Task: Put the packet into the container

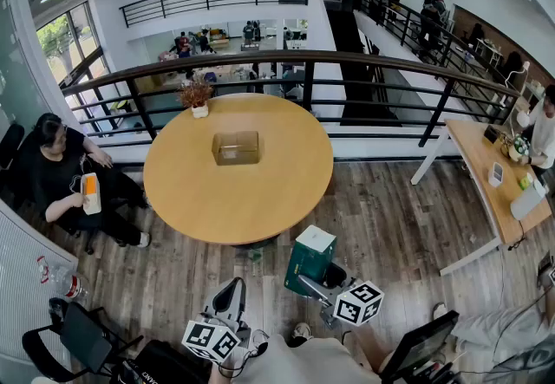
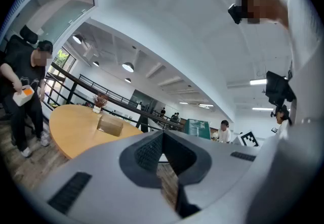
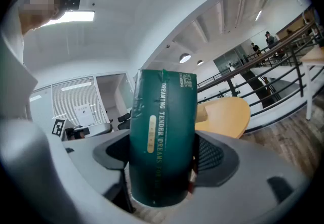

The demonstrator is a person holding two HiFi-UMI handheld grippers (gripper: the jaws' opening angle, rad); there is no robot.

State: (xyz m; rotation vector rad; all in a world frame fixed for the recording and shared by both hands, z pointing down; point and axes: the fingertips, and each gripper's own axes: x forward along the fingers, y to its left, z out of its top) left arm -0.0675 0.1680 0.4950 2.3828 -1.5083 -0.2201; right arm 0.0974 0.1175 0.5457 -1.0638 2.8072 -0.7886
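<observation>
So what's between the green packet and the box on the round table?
Just bare tabletop and a bit of wooden floor lie between the green packet and the box, in the head view.

the left tool (image 1: 230, 294) and right tool (image 1: 314, 283) have pale grey moulded shells, with dark grey, finely ribbed pads (image 2: 149, 151) set in scooped recesses. short dark grooved strips mark their outer faces. each carries a white cube (image 1: 211, 341) printed with black square markers. the person wears a pale off-white top (image 1: 299, 363) and a black head-mounted camera (image 2: 234, 12).
</observation>
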